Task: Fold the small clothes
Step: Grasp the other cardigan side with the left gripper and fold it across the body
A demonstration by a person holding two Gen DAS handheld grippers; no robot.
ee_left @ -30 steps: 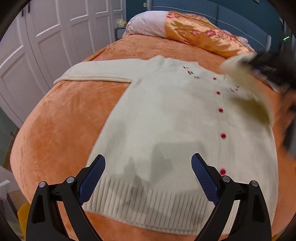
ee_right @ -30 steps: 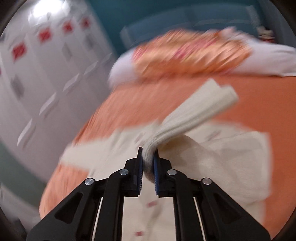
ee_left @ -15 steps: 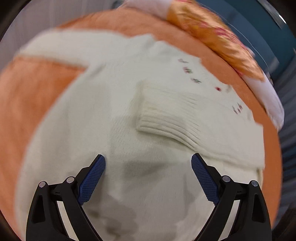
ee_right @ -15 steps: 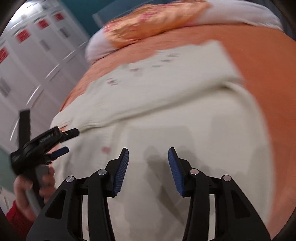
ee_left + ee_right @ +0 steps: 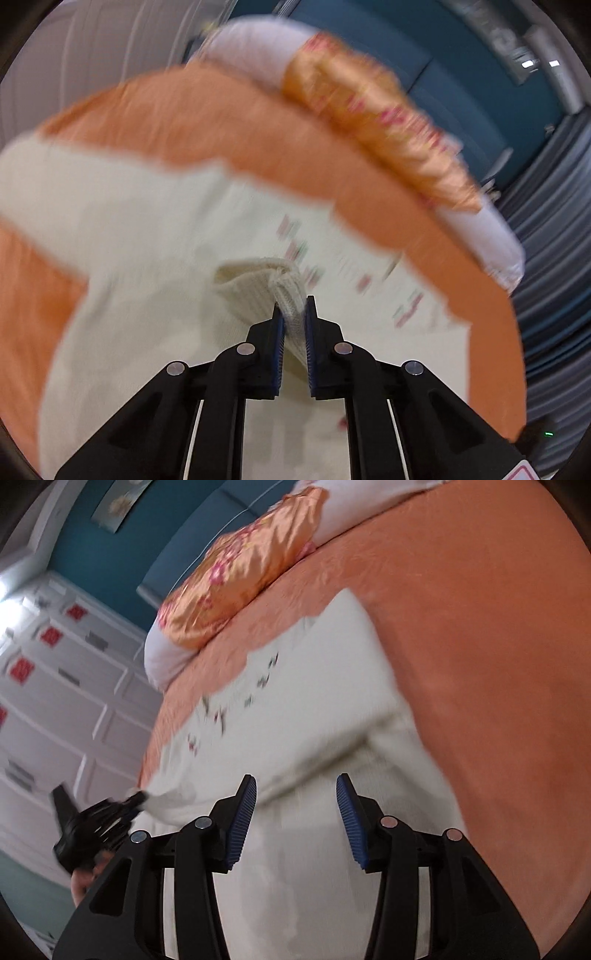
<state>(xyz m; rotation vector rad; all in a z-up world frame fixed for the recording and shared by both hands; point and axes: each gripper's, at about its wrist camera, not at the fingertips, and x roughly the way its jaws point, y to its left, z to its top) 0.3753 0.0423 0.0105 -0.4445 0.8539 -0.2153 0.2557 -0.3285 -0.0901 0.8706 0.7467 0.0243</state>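
Cardigan (image 5: 147, 229), cream knit, small embroidered motifs: lies spread on orange bedspread (image 5: 229, 122). Left gripper (image 5: 293, 317): clenched on ribbed sleeve cuff (image 5: 291, 295), cuff raised off the garment's body. Right gripper (image 5: 295, 797): released, pads parted, nothing between them, poised above cardigan front. Sleeve folded across chest. Beyond: orange floral pillow (image 5: 236, 579) at bed head, white cabinet doors (image 5: 66, 701), teal wall (image 5: 122, 546).

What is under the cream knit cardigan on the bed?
The orange bedspread shows all around the cream knit cardigan, so the cardigan lies directly on it. Whatever sits beneath the cardigan's middle is covered and cannot be seen.
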